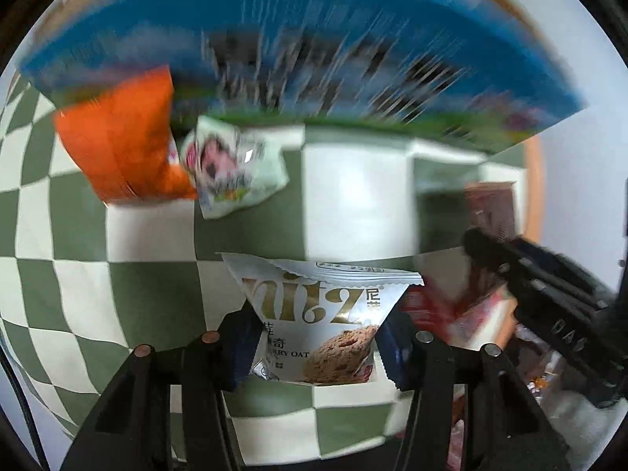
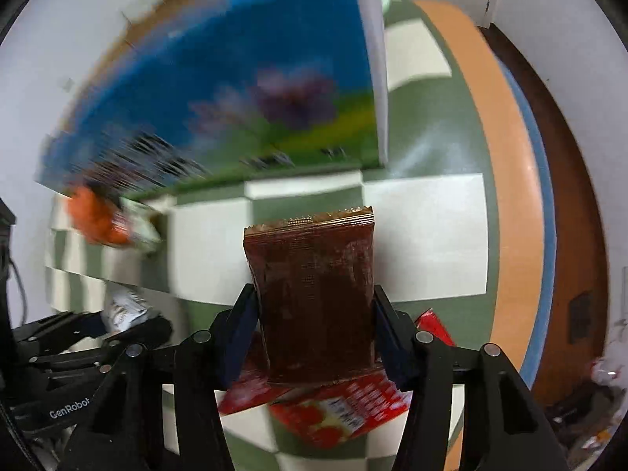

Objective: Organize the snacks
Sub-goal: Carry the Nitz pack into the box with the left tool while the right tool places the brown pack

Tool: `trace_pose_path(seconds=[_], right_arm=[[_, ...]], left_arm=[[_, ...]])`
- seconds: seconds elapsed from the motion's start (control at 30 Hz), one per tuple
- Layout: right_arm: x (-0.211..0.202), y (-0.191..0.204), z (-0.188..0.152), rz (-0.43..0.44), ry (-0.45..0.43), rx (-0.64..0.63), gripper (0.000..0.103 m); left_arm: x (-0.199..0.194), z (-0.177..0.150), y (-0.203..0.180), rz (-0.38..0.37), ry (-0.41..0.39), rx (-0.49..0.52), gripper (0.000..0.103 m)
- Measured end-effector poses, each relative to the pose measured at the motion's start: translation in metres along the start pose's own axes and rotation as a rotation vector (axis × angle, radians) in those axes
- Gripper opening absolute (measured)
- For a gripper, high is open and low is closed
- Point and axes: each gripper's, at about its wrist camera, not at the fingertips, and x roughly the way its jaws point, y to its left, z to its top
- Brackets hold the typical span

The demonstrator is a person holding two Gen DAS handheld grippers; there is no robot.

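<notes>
The left gripper (image 1: 314, 337) is clamped on a white foil cookie packet with gold lettering and a cookie picture (image 1: 320, 322), pinched at its sides with the sealed top edge pointing to twelve o'clock. The right gripper (image 2: 314, 325) is likewise closed on a dark brown crinkled foil snack bar wrapper (image 2: 314, 298), held by its long edges. Both packets hang clear above the green-and-cream checked tablecloth (image 1: 353, 196).

The step in hand looks like carrying both snacks toward the big blue cardboard box with a meadow print (image 1: 274, 59), which fills the far field from ten to two o'clock in the left view. To do it well, keep the squeeze steady: foil is slick and a slim packet can slide out when the wrist swings fast. Lift high enough to clear the box wall before crossing it.

Under the right gripper, at six o'clock, lie red strawberry-print packets (image 2: 333, 412), not yet sorted. At ten o'clock in the left view, an orange snack bag (image 1: 117, 141) touches a small white printed pouch (image 1: 231, 172) just before the box; pass above them rather than brushing them. Keep the two grippers apart, since they travel side by side.
</notes>
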Motion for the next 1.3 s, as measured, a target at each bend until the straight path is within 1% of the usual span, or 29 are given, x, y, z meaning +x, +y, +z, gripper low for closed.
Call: trace_pose_path(seconds=[0.07, 0.1, 0.17, 0.2, 0.23, 0.27, 0.3, 0.33, 0.43, 0.53, 0.63, 0.67, 0.8, 0.9, 0.93, 0.97, 1.0, 1.03, 1.07, 1.1, 1.3], right_arm=[[-0.025, 0.002, 0.001, 0.067, -0.028, 0.011, 0.058], [-0.039, 0.005, 0.004, 0.098, -0.047, 0.013, 0.058], [-0.064, 0.013, 0.011, 0.136, -0.09, 0.01, 0.058], [-0.078, 0.017, 0.017, 0.16, -0.114, 0.009, 0.058], [-0.086, 0.017, 0.019, 0.162, -0.13, 0.012, 0.058], [-0.1, 0.014, 0.031, 0.184, -0.16, 0.014, 0.058], [-0.107, 0.016, 0.04, 0.201, -0.176, 0.017, 0.058], [-0.116, 0.018, 0.055, 0.205, -0.196, 0.015, 0.058], [-0.128, 0.029, 0.08, 0.183, -0.242, -0.008, 0.058], [-0.121, 0.035, 0.104, 0.153, -0.24, -0.025, 0.058], [-0.099, 0.039, 0.123, 0.121, -0.2, -0.035, 0.058], [-0.092, 0.04, 0.128, 0.112, -0.183, -0.038, 0.058], [-0.061, 0.041, 0.144, 0.078, -0.107, -0.04, 0.058], [-0.042, 0.04, 0.146, 0.063, -0.05, -0.039, 0.059], [-0.037, 0.039, 0.146, 0.059, -0.035, -0.034, 0.066], [-0.032, 0.039, 0.147, 0.052, -0.01, -0.03, 0.076], [-0.027, 0.037, 0.147, 0.046, -0.003, -0.023, 0.082], [-0.025, 0.037, 0.148, 0.037, -0.001, -0.022, 0.091], [-0.024, 0.037, 0.149, 0.028, 0.003, -0.026, 0.095], [-0.024, 0.038, 0.149, 0.018, 0.008, -0.025, 0.095], [-0.018, 0.041, 0.151, -0.011, 0.025, -0.035, 0.097]], left_arm=[[-0.034, 0.008, -0.01, -0.055, -0.047, 0.007, 0.05], [-0.044, 0.011, -0.014, -0.067, -0.062, 0.012, 0.05], [-0.075, 0.03, -0.026, -0.113, -0.102, 0.016, 0.05], [-0.082, 0.036, -0.027, -0.13, -0.111, 0.015, 0.05], [-0.092, 0.046, -0.03, -0.148, -0.127, 0.009, 0.05], [-0.104, 0.062, -0.034, -0.156, -0.154, 0.003, 0.05], [-0.108, 0.072, -0.029, -0.158, -0.167, 0.003, 0.05], [-0.117, 0.089, -0.032, -0.159, -0.189, 0.0, 0.05], [-0.126, 0.117, -0.021, -0.148, -0.213, 0.001, 0.05], [-0.117, 0.155, -0.015, -0.143, -0.17, -0.019, 0.05], [-0.098, 0.171, -0.002, -0.137, -0.103, -0.045, 0.05], [-0.085, 0.179, 0.001, -0.137, -0.065, -0.059, 0.05], [-0.043, 0.197, 0.013, -0.151, 0.054, -0.114, 0.05], [-0.027, 0.197, 0.016, -0.153, 0.101, -0.12, 0.05], [-0.022, 0.196, 0.016, -0.152, 0.118, -0.117, 0.05], [-0.018, 0.196, 0.016, -0.15, 0.136, -0.111, 0.051], [-0.015, 0.195, 0.016, -0.142, 0.143, -0.108, 0.052], [-0.014, 0.195, 0.017, -0.132, 0.142, -0.107, 0.063], [-0.013, 0.194, 0.017, -0.129, 0.143, -0.103, 0.072], [-0.013, 0.195, 0.017, -0.127, 0.141, -0.101, 0.085], [-0.022, 0.198, 0.022, -0.094, 0.102, -0.093, 0.088]])
